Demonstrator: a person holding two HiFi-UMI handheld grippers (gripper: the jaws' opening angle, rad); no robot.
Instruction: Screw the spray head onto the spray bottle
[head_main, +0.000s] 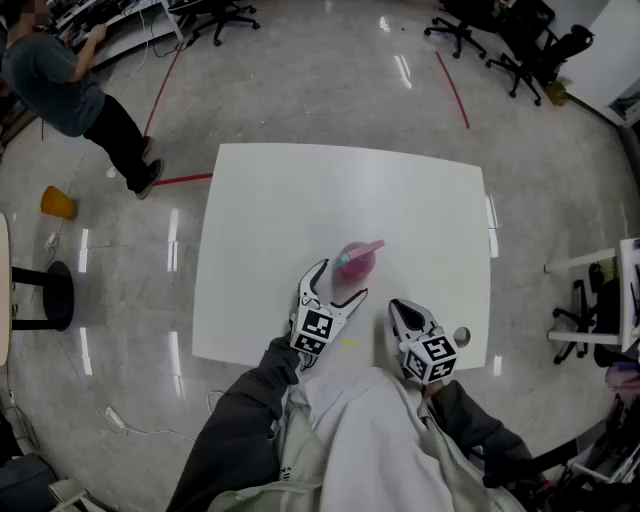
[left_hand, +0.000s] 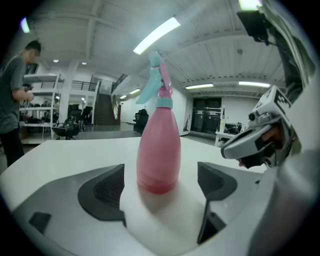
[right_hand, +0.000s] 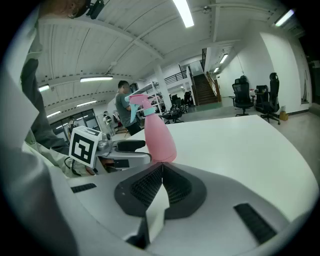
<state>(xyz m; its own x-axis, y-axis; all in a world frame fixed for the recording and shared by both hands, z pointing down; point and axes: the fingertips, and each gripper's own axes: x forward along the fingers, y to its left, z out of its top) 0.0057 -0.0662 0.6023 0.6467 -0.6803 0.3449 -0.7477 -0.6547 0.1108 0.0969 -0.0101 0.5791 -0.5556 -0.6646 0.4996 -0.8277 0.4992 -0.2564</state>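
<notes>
A pink spray bottle (head_main: 355, 264) stands upright on the white table (head_main: 300, 200), its teal and pink spray head (left_hand: 158, 80) sitting on its neck. In the left gripper view the bottle (left_hand: 159, 150) rises between the wide-apart jaws of my left gripper (left_hand: 160, 187), and neither pad touches it. My left gripper (head_main: 338, 283) is open around the bottle's near side. My right gripper (head_main: 398, 309) sits just right of it, shut with nothing held. In the right gripper view the pads of the right gripper (right_hand: 161, 170) meet, and the bottle (right_hand: 159, 140) stands just beyond them.
The table's front edge (head_main: 240, 362) is close to my body. A person (head_main: 70, 90) stands at the far left on the glossy floor. An orange object (head_main: 57, 203) and a black stool (head_main: 50, 295) are at the left, office chairs (head_main: 520, 45) at the back right.
</notes>
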